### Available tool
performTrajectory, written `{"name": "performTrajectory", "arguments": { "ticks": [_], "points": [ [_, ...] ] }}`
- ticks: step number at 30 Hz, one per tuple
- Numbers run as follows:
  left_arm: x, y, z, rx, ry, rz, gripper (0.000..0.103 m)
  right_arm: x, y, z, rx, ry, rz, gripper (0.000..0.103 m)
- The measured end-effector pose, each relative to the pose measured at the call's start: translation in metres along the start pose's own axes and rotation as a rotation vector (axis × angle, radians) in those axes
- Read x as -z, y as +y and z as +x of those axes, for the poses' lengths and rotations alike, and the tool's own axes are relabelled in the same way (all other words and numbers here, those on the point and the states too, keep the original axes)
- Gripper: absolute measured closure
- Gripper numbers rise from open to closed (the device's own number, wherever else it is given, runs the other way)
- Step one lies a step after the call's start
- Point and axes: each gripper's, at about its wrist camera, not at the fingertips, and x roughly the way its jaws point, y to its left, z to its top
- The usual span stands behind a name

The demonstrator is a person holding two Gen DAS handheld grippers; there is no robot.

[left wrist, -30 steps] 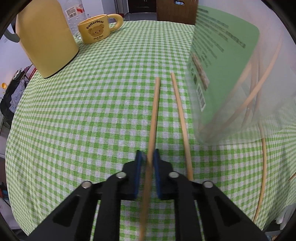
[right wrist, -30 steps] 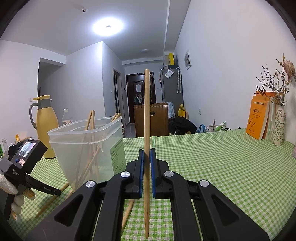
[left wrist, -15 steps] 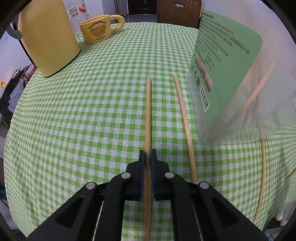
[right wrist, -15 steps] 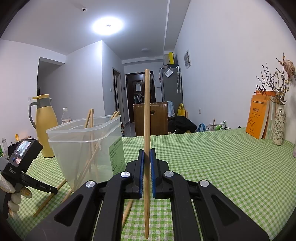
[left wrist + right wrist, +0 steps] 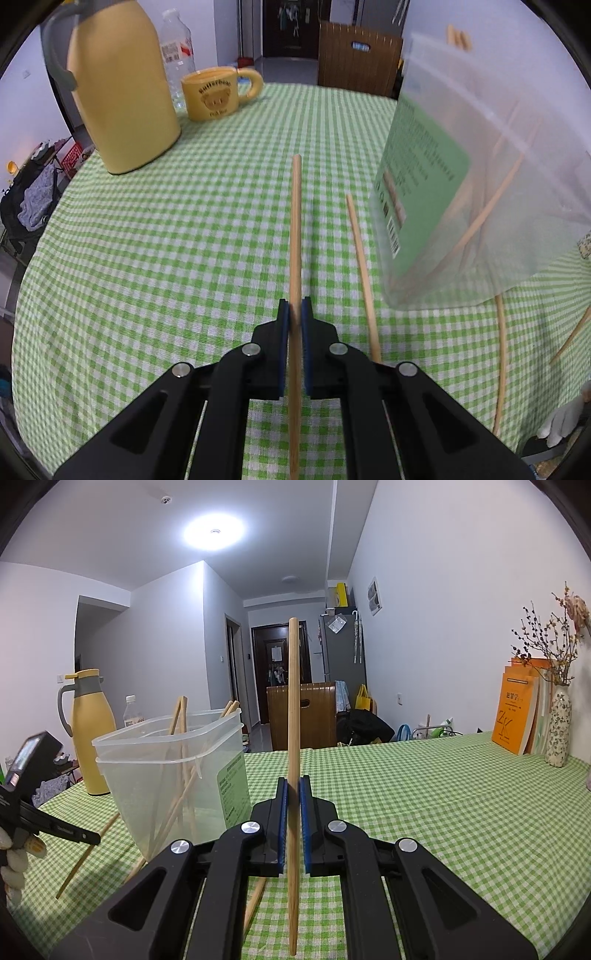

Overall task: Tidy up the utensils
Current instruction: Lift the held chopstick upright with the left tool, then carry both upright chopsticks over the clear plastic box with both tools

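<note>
My left gripper (image 5: pixel 294 314) is shut on a wooden chopstick (image 5: pixel 296 236) and holds it pointing forward over the green checked tablecloth (image 5: pixel 184 236). My right gripper (image 5: pixel 294 790) is shut on another chopstick (image 5: pixel 293 709) that stands nearly upright. A clear plastic container (image 5: pixel 173 771) with several chopsticks leaning inside stands left of the right gripper; it also shows at the right of the left wrist view (image 5: pixel 480 177). Loose chopsticks lie on the cloth beside it: one (image 5: pixel 364 277) just right of the left gripper and another (image 5: pixel 500 362) further right.
A yellow thermos jug (image 5: pixel 118 88), a water bottle (image 5: pixel 177 48) and a yellow bear mug (image 5: pixel 216 94) stand at the far left of the table. Orange books (image 5: pixel 517 716) and a vase of dried flowers (image 5: pixel 557 734) stand at the far right by the wall.
My left gripper closed fully on its chopstick and lifted and tilted up, so the thermos and mug show more fully. The right gripper holds its chopstick almost still.
</note>
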Motion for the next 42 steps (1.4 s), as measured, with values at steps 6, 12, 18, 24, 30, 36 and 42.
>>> {"name": "performTrajectory", "arguments": {
  "ticks": [6,12,18,24,30,36,42],
  "points": [
    [0.003,0.007,-0.031,-0.001,-0.123,-0.041,0.099,0.000,0.000,-0.001,-0.004,-0.001,0.001,0.096],
    [0.002,0.010,-0.061,0.047,-0.214,-0.086,0.099,-0.006,0.001,-0.007,-0.018,-0.025,0.002,0.096],
    [-0.004,0.009,-0.089,0.045,-0.304,-0.104,0.099,-0.013,0.005,-0.011,-0.042,-0.023,-0.001,0.096],
    [-0.003,0.009,-0.108,0.063,-0.353,-0.112,0.099,-0.021,0.010,-0.017,-0.062,-0.023,-0.009,0.096],
    [-0.008,0.001,-0.135,0.072,-0.452,-0.089,0.099,-0.037,0.017,-0.027,-0.063,-0.053,-0.027,0.096],
    [-0.018,-0.019,-0.165,0.105,-0.537,-0.050,0.099,-0.061,0.025,-0.034,-0.062,-0.103,-0.048,0.096],
    [-0.030,-0.040,-0.183,0.131,-0.586,-0.036,0.099,-0.083,0.036,-0.028,-0.073,-0.141,-0.051,0.096]
  ]
}}
